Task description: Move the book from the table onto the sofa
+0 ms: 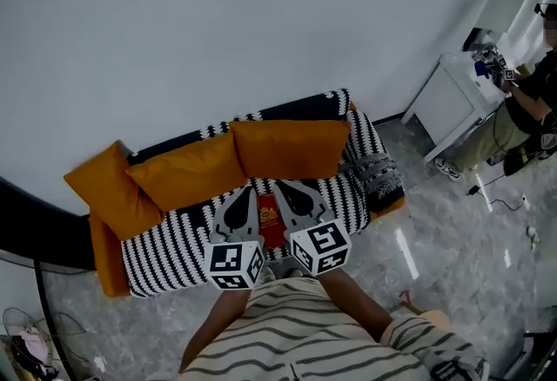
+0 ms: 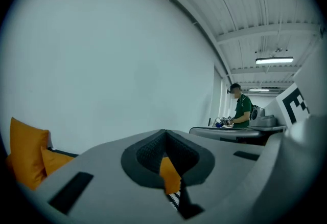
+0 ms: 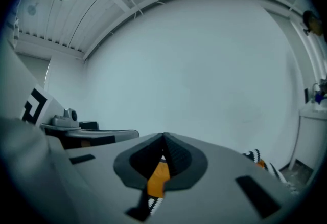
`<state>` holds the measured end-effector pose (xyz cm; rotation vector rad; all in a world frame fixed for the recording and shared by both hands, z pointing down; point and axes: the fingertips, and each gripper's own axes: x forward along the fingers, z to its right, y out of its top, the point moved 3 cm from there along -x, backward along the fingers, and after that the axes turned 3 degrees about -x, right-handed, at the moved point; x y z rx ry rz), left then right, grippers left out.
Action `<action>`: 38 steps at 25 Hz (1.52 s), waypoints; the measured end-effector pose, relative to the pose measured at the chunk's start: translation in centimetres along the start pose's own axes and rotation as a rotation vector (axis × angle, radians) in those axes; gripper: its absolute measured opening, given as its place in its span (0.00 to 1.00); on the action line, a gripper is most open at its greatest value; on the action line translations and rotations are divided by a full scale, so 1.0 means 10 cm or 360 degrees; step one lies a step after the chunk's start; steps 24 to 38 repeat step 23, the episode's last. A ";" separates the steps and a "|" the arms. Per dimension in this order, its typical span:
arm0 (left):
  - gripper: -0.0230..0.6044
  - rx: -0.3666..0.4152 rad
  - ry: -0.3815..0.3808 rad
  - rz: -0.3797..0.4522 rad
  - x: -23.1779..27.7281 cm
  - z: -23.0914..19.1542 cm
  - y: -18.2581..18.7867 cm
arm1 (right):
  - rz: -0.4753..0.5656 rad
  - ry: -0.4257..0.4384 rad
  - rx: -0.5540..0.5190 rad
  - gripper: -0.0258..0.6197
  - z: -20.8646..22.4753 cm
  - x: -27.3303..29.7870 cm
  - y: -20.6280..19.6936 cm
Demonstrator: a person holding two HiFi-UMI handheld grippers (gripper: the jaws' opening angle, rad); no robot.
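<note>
All but finished, by the look of it. Find the book [image 1: 271, 224] lying flat on the sofa [image 1: 165, 253] seat, red cover up, just in front of the two orange back cushions [image 1: 287, 147] and about midway along the sofa. Off any worktop, then, and down on the sofa's striped cover, as the task asks.

Hold the left tool [image 1: 241, 192] and the right tool [image 1: 289, 188] raised over the sofa's front half, one at each side of the book, both pointing at the wall behind the sofa. Read both as pressed fully together with nothing in the grip. Past the closed pads, in each tool's own view, only a sliver of orange cushion and striped sofa cover.

Cannot tell how squarely the book sits, nor how near the sofa's front edge, with part of it hidden under the tools. Leaves little to do, as a judgement: draw both tools back from the sofa, and perhaps check the book for a steady rest.

Around the sofa:
- Propped at its left end, a third orange cushion, the end cushion [image 1: 104, 188].
- At its right end, a grey cushion [image 1: 376, 172].
- Beyond that right end and well apart from the sofa, a white worktop [image 1: 448, 96] with another person [image 1: 531, 101] busy at it.
- On the floor left of the sofa, a tangle of cables [image 1: 22, 344].

Nothing on the near side of the sofa to block the way back.
</note>
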<state>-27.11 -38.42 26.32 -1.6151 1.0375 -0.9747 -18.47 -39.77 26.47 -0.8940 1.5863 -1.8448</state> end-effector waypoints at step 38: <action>0.04 0.0028 -0.0014 0.0080 -0.04 0.01 0.07 | 0.0115 -0.0028 -0.0056 0.06 0.00 -0.05 0.16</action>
